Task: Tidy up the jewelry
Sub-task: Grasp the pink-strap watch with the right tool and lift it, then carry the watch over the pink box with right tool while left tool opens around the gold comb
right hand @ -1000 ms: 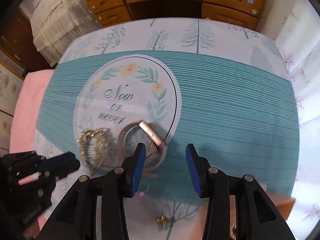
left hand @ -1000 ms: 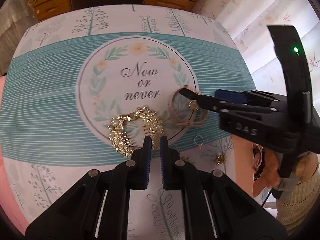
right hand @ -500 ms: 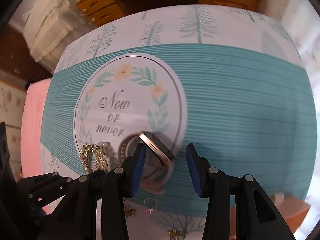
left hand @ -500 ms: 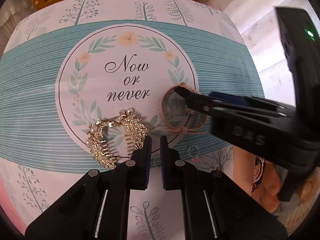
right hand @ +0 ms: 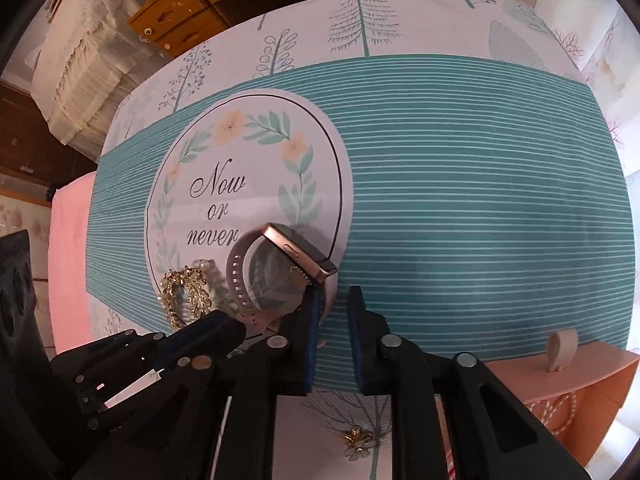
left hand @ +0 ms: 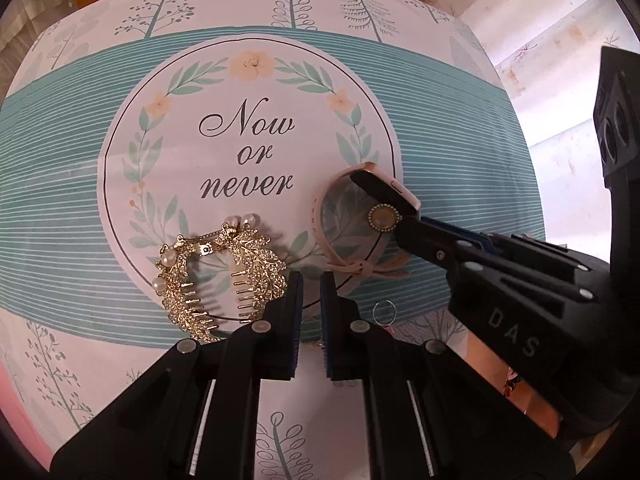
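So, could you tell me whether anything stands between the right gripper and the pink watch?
Nothing visible does. The right gripper is at the watch, with the strap between its open fingers just below the case. A small round gold piece lies inside the strap loop, right beside the inner finger.

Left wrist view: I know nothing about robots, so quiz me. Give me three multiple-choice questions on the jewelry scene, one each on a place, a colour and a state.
1. Where does the gold hair comb lie relative to the smartwatch?
A. To its left
B. To its right
C. On top of it

2. What colour is the smartwatch strap?
A. Black
B. Pale pink
C. Green

3. What does the left gripper hold?
A. The comb
B. The watch
C. Nothing

Answers:
1. A: the gold hair comb lies left of the smartwatch.
2. B: the strap is pale pink.
3. C: only tablecloth shows between the fingers of the left gripper.
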Motion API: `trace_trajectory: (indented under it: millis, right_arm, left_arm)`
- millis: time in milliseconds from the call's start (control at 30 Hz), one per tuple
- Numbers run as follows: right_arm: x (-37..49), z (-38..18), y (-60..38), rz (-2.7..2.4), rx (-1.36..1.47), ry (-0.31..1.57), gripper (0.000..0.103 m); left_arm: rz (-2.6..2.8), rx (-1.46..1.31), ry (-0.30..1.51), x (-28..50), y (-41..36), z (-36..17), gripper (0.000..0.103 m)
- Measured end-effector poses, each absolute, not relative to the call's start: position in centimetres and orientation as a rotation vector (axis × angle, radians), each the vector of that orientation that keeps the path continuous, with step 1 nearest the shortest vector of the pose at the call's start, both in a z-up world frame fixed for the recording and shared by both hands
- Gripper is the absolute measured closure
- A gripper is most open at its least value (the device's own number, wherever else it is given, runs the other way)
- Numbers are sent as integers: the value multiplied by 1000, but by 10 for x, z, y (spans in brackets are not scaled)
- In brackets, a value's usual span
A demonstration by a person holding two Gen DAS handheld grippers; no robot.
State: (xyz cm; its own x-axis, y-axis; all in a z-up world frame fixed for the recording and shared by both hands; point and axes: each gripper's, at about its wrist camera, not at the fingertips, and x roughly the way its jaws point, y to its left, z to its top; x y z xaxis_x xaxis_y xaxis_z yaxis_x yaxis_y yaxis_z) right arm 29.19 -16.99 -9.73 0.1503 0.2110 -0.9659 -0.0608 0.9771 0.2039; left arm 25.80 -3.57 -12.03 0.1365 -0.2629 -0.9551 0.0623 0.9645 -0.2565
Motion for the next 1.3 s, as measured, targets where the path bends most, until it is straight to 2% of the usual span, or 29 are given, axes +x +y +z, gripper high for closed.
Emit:
trace_trajectory:
  millis: [500, 900, 1300]
  right_arm:
    - [268, -29, -225, 225, 289, 1275, 99]
    - [193, 21, -278, 244, 326, 1184, 99]
    - [119, 22, -350, 193, 358, 1188, 99]
  left_arm:
    - [-285, -151, 1343, 244, -34, -101, 100]
    - [-300, -142, 1273, 230, -22, -61, 103]
    - [-211, -143, 1416, 239, -16, -94, 101]
